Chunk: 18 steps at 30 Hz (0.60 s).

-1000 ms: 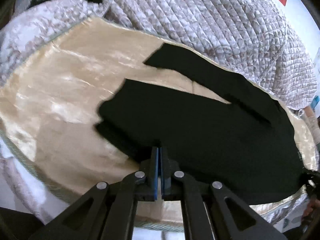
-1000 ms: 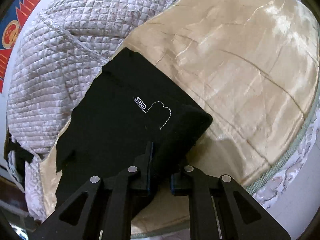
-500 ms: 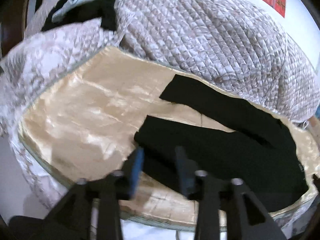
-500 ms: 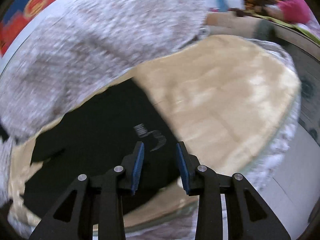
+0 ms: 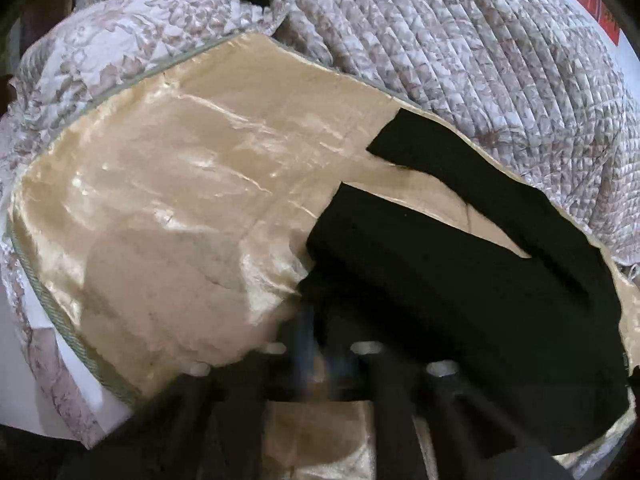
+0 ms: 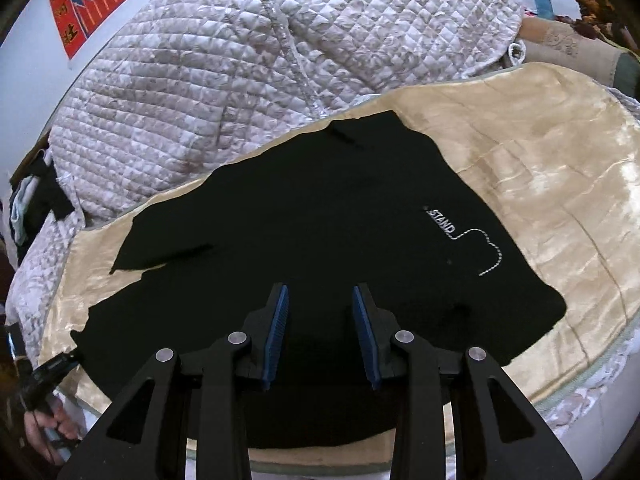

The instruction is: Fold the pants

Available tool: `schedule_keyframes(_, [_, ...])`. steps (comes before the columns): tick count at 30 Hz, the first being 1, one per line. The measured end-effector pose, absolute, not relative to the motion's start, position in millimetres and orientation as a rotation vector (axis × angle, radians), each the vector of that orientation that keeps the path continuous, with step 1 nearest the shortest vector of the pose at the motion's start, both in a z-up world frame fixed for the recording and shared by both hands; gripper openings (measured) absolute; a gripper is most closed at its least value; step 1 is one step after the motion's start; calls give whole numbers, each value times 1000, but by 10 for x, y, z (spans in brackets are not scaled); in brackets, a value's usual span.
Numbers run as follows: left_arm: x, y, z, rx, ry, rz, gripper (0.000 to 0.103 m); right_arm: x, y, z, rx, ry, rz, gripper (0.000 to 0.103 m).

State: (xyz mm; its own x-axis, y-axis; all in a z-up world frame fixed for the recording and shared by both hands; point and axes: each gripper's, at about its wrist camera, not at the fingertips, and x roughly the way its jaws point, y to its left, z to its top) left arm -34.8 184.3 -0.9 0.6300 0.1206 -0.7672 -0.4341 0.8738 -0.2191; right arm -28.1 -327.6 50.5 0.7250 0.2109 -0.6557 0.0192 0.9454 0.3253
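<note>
In the left wrist view, a single gold satin cover (image 5: pixel 180 200) fills the left and middle, its corded edge curving down the left side. One grey-and-white quilt (image 5: pixel 480 60) is heaped along its far edge. The one pair of black pants (image 5: pixel 460 300) lies on the right half of the cover. Its two legs are splayed apart, the farther one running along the cover's far edge next to the quilt and the nearer one ending in a hem near the middle. The left gripper (image 5: pixel 316 332) sits at the cover's near edge, right at that nearer hem. It is badly blurred, with its jaws closed together, and whether any cloth is pinched between them cannot be made out. In the right wrist view, a hand (image 6: pixel 48 424) shows at the lower left corner by the cover's near edge. The pants spread across the middle of the cover, from the left edge towards the right. The right gripper (image 6: pixel 320 320) hangs above the near part of the cloth, with its two blue pads (image 6: pixel 278 328) standing a moderate way apart. Nothing is between them and they grip nothing. To the right of it, white lettering (image 6: pixel 442 222) with a dotted line marks the cloth. Past that, bare satin runs to the cover's right edge.
</note>
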Motion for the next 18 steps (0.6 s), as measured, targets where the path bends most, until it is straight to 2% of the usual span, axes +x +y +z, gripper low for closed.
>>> schedule_keyframes(5, [-723,1853,267,-392,779,343,4,-305,-3295,514,318,746,103,34])
schedule_keyframes(14, [-841,1905,314,-334,847,434,10,-285,-3253,348,208,819,6,34])
schedule_keyframes(15, [-846,1850,364,-322,831,411,15,-303,-3250,349,198,808,7,34])
schedule_keyframes(16, [-839,1784,412,-310,814,376,20,-316,-3251,345,197,803,12,41])
schedule_keyframes(17, [-813,1703,449,-301,798,330,36,-320,-3256,335,199,802,16,47])
schedule_keyframes(18, [-773,1605,475,-295,784,277,48,-318,-3262,318,199,803,17,55])
